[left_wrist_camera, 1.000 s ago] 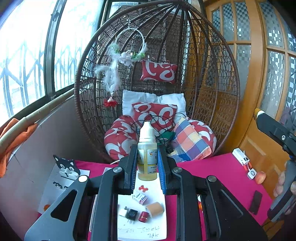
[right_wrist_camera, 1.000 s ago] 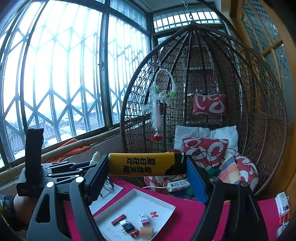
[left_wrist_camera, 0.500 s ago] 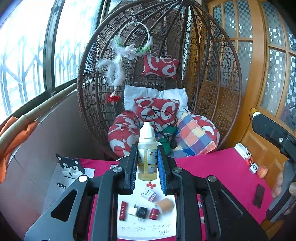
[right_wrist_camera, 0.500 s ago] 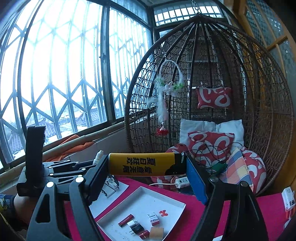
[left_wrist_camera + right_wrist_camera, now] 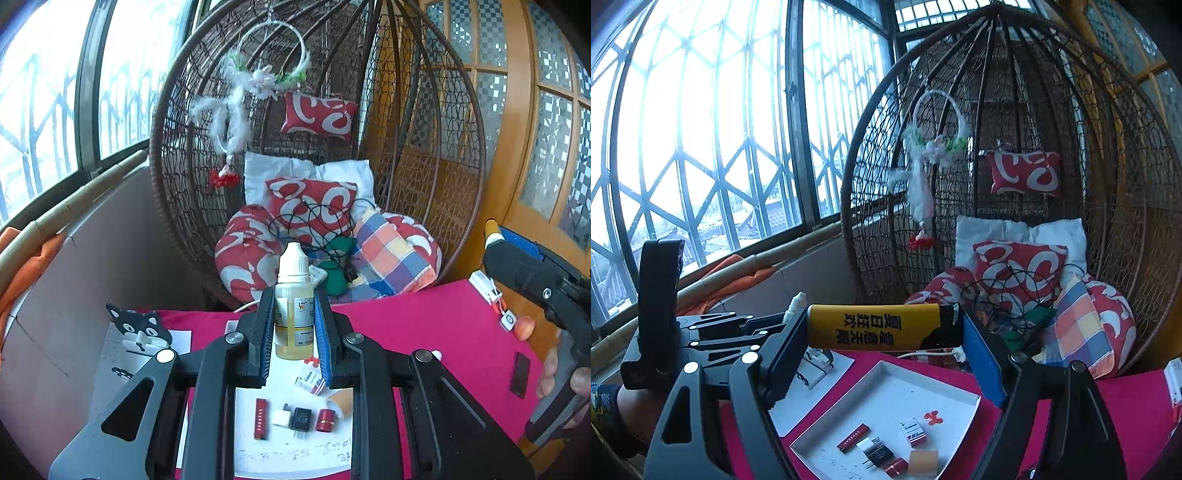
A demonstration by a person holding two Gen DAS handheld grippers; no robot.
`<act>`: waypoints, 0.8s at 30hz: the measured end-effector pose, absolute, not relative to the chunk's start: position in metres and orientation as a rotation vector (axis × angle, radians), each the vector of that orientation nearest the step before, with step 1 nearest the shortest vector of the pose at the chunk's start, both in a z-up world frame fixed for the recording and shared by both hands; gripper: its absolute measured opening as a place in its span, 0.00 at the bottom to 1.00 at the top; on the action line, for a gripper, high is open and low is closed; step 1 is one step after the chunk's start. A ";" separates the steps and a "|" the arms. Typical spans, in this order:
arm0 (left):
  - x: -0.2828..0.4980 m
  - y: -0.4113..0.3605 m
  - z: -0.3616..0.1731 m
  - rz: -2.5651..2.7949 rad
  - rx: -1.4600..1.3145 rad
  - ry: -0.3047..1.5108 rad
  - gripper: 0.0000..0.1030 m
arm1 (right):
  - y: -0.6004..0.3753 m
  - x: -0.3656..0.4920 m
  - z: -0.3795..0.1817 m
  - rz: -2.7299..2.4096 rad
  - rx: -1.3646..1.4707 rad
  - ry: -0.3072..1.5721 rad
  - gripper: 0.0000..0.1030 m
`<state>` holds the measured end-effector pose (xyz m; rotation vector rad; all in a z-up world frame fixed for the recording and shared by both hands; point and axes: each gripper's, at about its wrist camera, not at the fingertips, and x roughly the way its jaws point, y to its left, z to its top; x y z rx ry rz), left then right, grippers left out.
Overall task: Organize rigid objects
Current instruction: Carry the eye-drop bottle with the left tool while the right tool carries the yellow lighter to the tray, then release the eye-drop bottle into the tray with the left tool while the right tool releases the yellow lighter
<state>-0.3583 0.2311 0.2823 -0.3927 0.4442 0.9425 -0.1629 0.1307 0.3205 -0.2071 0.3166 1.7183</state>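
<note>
Both hands advanced; white tray (image 5: 960, 387) now larger, lower centre. Left gripper (image 5: 294, 325) jaws clamp upright dropper bottle (image 5: 294, 306); right gripper (image 5: 886, 332) jaws hold yellow lighter (image 5: 875, 326) crosswise, directly above tray.

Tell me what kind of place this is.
Probably an enclosed home balcony or sunroom: large barred windows, a wicker hanging egg chair piled with cushions, and a wooden glazed door.

Right tool (image 5: 884, 332) clamping yellow lighter (image 5: 875, 326) crosswise, above white tray (image 5: 886, 380), pink table (image 5: 1126, 402)
</note>
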 end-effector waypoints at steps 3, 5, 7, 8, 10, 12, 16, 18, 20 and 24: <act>-0.359 0.245 0.265 0.923 -0.431 0.480 0.19 | 0.145 -0.170 0.309 1.720 -0.243 0.352 0.78; -0.358 0.259 0.243 0.914 -0.468 0.530 0.19 | 0.155 -0.173 0.299 1.715 -0.270 0.380 0.78; -0.355 0.273 0.217 0.909 -0.500 0.597 0.19 | 0.169 -0.177 0.279 1.703 -0.333 0.420 0.78; -0.354 0.279 0.203 0.898 -0.523 0.639 0.19 | 0.175 -0.178 0.272 1.696 -0.354 0.436 0.78; -0.350 0.293 0.172 0.881 -0.588 0.708 0.19 | 0.191 -0.177 0.247 1.672 -0.418 0.501 0.78; -0.345 0.302 0.143 0.870 -0.643 0.768 0.19 | 0.207 -0.174 0.223 1.647 -0.477 0.567 0.78; -0.330 0.312 0.098 0.848 -0.676 0.899 0.19 | 0.234 -0.176 0.174 1.598 -0.628 0.652 0.78; -0.326 0.315 0.077 0.848 -0.695 0.962 0.19 | 0.243 -0.178 0.152 1.573 -0.700 0.680 0.78; -0.327 0.317 0.063 0.851 -0.721 1.000 0.19 | 0.247 -0.182 0.133 1.554 -0.758 0.698 0.78; -0.331 0.318 0.041 0.849 -0.771 1.072 0.19 | 0.250 -0.190 0.109 1.540 -0.843 0.727 0.78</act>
